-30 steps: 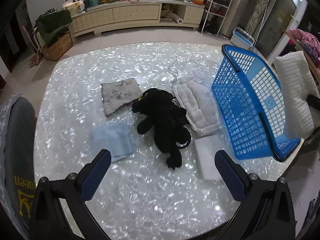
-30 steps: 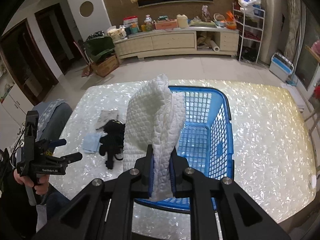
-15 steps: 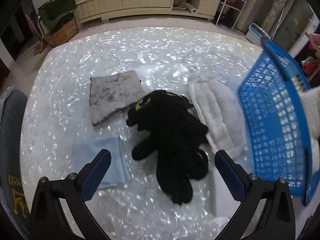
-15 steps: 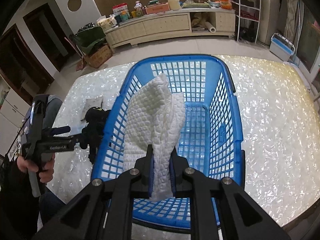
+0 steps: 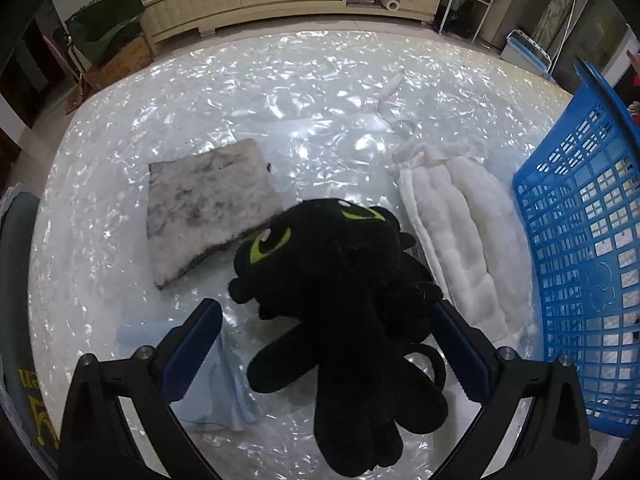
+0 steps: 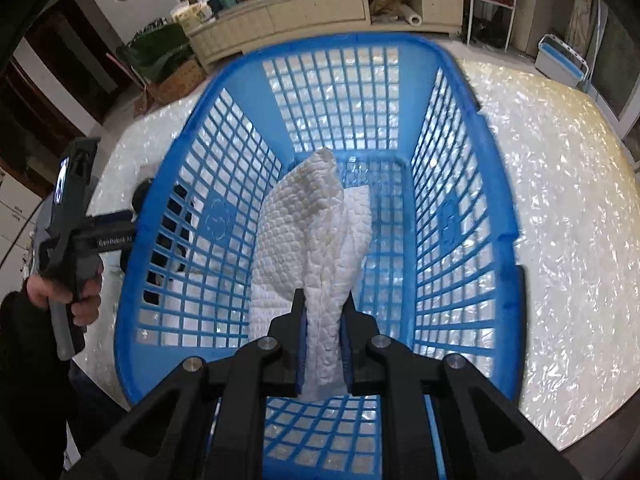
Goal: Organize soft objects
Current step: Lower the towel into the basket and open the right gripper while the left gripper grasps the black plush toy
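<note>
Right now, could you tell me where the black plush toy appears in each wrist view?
Left wrist: black plush toy fills the centre, between the open left gripper's fingers.
Right wrist: only dark patches behind the basket's left wall.
Shared landmark: blue basket.

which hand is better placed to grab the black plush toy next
Left. The left hand-held gripper hangs open right over the black plush toy, one finger on each side. The right hand-held gripper is shut on the white quilted cloth inside the blue plastic basket.
</note>
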### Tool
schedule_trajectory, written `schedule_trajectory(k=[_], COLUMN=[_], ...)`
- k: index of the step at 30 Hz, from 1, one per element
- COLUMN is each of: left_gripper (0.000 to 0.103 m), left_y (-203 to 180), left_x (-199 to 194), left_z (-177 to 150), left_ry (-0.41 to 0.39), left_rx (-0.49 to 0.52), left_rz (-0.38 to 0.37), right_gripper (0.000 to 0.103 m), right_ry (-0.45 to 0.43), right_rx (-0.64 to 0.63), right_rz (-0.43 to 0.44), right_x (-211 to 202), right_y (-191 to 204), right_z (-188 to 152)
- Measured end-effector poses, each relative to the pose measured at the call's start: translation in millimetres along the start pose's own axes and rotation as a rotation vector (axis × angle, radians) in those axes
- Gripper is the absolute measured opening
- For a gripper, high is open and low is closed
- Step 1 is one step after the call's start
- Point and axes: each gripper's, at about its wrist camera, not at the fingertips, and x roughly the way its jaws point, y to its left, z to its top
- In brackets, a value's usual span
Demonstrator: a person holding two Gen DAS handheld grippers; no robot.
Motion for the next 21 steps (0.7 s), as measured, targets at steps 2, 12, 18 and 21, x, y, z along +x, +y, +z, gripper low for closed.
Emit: schedule_trajectory(k=[2, 12, 18, 21], left_gripper=[0.093, 0.059, 0.054, 0.053], left_y=[-1, -7, -4, 3], left_x=[4, 13, 9, 2], left_z=[0, -4, -10, -16], left_ry=[0.013, 0.034, 0.035, 0.03], left_rx=[0.004, 0.04, 0.052, 0.055], left_rz=[-0.013, -0.035, -0.046, -0.056], right_gripper=[0.014, 0.019, 0.032, 0.045], right_ry=[0.012, 0.04, 0.044, 0.031], right_rx=[0.0, -0.004, 0.002, -0.001], right_rz=[0.001, -0.036, -0.073, -0.1], right_x=[2, 6, 3, -3], right_y=[2, 7, 15, 22], right_z=[-1, -2, -3, -3])
